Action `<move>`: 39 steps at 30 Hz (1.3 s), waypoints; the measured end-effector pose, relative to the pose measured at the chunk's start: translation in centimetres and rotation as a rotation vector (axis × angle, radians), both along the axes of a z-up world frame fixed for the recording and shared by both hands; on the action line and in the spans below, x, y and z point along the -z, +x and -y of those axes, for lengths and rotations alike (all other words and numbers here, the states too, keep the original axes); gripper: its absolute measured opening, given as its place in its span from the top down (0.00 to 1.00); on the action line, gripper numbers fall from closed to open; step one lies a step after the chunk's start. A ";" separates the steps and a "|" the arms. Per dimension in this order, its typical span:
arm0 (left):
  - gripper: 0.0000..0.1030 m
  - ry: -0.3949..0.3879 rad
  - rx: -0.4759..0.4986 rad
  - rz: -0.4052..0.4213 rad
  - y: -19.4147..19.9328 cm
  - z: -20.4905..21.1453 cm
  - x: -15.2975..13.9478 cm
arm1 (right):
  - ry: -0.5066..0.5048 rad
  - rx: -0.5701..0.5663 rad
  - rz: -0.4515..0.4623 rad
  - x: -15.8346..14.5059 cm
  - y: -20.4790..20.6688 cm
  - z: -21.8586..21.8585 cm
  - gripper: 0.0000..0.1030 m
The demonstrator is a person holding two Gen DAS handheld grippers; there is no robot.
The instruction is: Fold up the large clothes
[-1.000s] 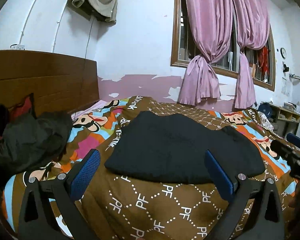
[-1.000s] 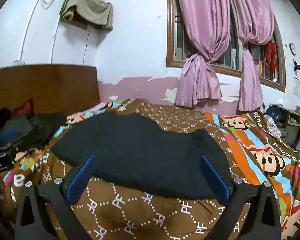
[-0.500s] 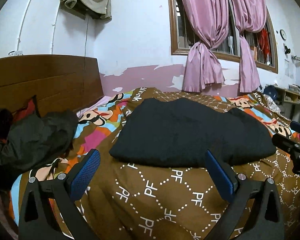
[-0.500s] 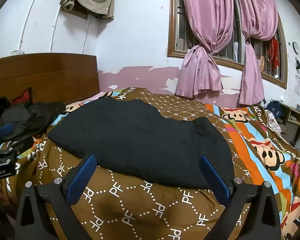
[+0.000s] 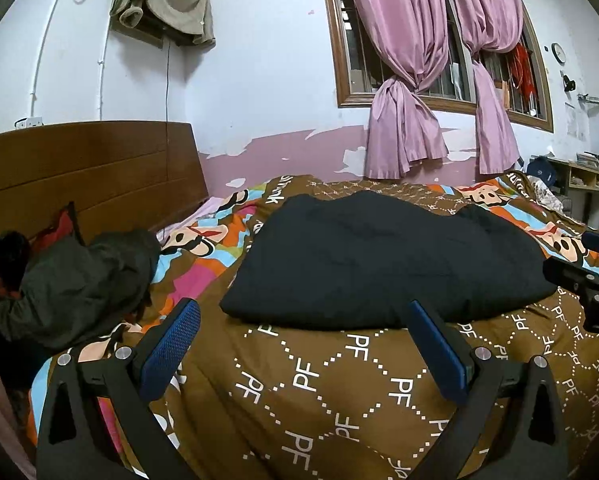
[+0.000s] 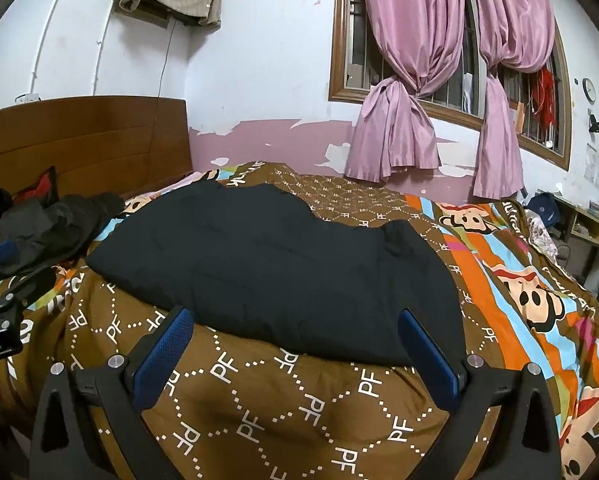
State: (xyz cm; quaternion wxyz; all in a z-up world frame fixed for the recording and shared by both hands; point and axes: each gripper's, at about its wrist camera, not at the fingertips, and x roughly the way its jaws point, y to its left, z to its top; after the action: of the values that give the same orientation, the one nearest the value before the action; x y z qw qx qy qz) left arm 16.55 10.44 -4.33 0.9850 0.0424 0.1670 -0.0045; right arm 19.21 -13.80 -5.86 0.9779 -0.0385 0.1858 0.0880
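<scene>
Black garment (image 5: 383, 264) lies flat across the middle of the bed, on the brown quilt (image 5: 339, 392), already squared into a broad, padded rectangle with its near edge facing both cameras. Neither tool touches it. The left gripper (image 5: 303, 344) hangs just short of that near edge with its blue pads spread wide and nothing between them; the right gripper (image 6: 299, 344) hovers the same way, jaws apart and empty, its pads framing the garment's near edge.

I judge this to be the pause between folds — or the approach to the first one. The next move calls for each claw to come down on a near corner, pinch through the thick fabric and carry the edge over toward the far side, both sides lifting evenly so the layers stay aligned.

Readable writing: "PF" repeats in white across the quilt — and the cartoon monkey faces (image 6: 535, 300) sit in its coloured stripes. A heap of dark clothes (image 5: 71, 280) lies by the headboard (image 5: 83, 168).
</scene>
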 end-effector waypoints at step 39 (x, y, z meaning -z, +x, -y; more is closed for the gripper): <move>0.02 -0.005 0.003 0.009 -0.3 -0.1 0.2 | -0.023 0.045 0.008 0.2 0.4 0.7 0.00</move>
State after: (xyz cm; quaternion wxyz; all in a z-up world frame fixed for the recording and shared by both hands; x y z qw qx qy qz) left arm 16.29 10.54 -4.55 0.9859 0.0403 0.1624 -0.0063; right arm 19.59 -14.54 -6.04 0.9798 -0.0461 0.1840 0.0635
